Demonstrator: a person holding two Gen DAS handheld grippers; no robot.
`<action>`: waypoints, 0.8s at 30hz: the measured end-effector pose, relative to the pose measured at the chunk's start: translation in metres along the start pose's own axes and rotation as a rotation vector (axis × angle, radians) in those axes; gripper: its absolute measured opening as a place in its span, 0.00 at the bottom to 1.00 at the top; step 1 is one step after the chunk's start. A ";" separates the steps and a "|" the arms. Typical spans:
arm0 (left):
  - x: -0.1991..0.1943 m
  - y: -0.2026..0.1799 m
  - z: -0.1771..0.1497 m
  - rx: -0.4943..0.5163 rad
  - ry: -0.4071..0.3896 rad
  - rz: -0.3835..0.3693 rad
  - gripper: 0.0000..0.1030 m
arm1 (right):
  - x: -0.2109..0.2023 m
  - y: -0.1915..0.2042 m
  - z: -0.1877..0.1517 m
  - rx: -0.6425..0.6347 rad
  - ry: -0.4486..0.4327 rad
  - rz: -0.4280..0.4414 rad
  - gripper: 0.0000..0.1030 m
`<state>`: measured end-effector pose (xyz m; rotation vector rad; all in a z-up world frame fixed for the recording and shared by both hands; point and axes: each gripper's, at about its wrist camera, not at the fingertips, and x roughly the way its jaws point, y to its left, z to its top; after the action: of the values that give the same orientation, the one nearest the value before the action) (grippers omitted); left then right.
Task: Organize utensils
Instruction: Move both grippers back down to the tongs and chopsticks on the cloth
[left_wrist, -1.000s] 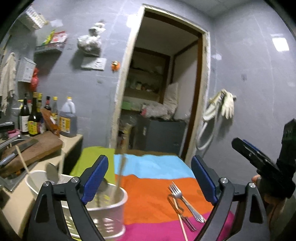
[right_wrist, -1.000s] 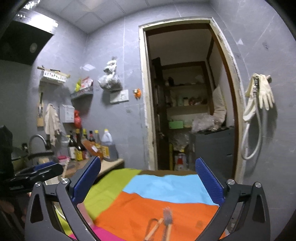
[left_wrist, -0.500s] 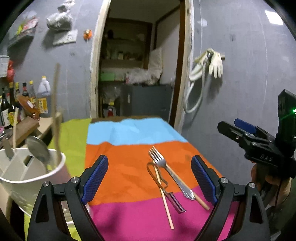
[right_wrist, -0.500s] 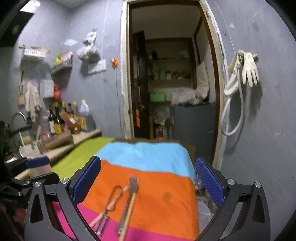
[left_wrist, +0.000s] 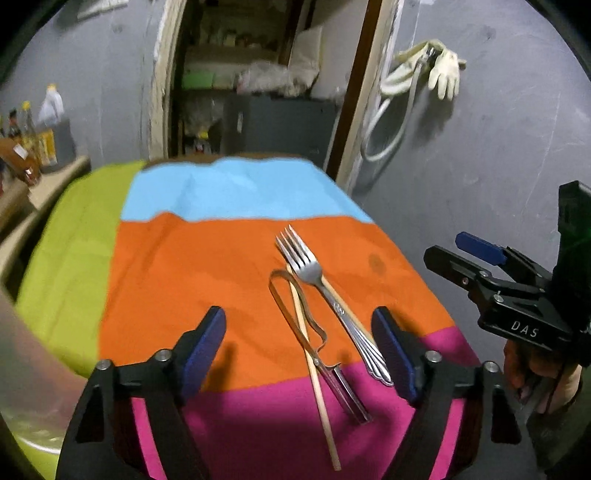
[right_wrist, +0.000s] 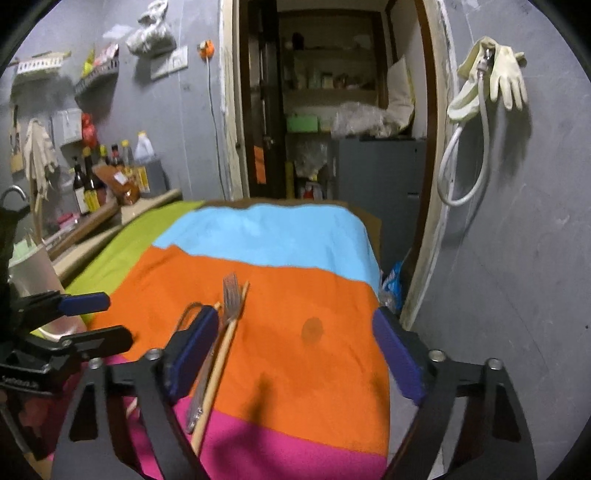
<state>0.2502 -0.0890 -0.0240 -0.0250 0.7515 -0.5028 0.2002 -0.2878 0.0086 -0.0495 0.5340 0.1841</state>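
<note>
Hovering above the striped cloth on the surface (left_wrist: 236, 192), the left tool (left_wrist: 301, 345) has its blue pads standing apart with nothing pressed between them; its jaws have just been closing a little, and the utensils lie below and ahead in the gap rather than in its grip. Those utensils are the task's things: a metal fork (left_wrist: 325, 291), a thin wooden chopstick (left_wrist: 314, 369) and a looped metal utensil (left_wrist: 299, 314) whose kind I cannot tell, all bunched together near the line where the orange band meets the pink. Their long axes run roughly away from the left tool, tines and loop at the far end, handles nearest the pads, with the fork's handle ending just beside the right-hand pad. The right tool (right_wrist: 295, 354) is likewise apart and empty, its jaws also having just been closing, and from its own view the fork (right_wrist: 231, 295) and a wooden stick beside it lie off to its left, partly hidden behind its left-hand pad, with only bare orange cloth between the pads. Judging from this, the left tool is the nearer and the better lined up; because the handles lie along its pointing line, a pinch across one handle should meet it squarely, though the pieces overlapping may make it hard to take one alone.
</note>
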 end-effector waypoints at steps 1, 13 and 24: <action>0.004 0.001 0.000 -0.002 0.014 -0.002 0.66 | 0.003 -0.001 -0.001 0.002 0.013 0.003 0.73; 0.055 0.014 0.011 -0.060 0.219 -0.026 0.40 | 0.035 0.000 -0.010 -0.010 0.166 0.073 0.48; 0.063 0.022 0.016 -0.114 0.241 -0.028 0.19 | 0.047 0.011 -0.011 -0.020 0.214 0.122 0.45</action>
<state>0.3094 -0.1000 -0.0574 -0.0822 1.0165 -0.4947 0.2326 -0.2709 -0.0247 -0.0569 0.7497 0.3058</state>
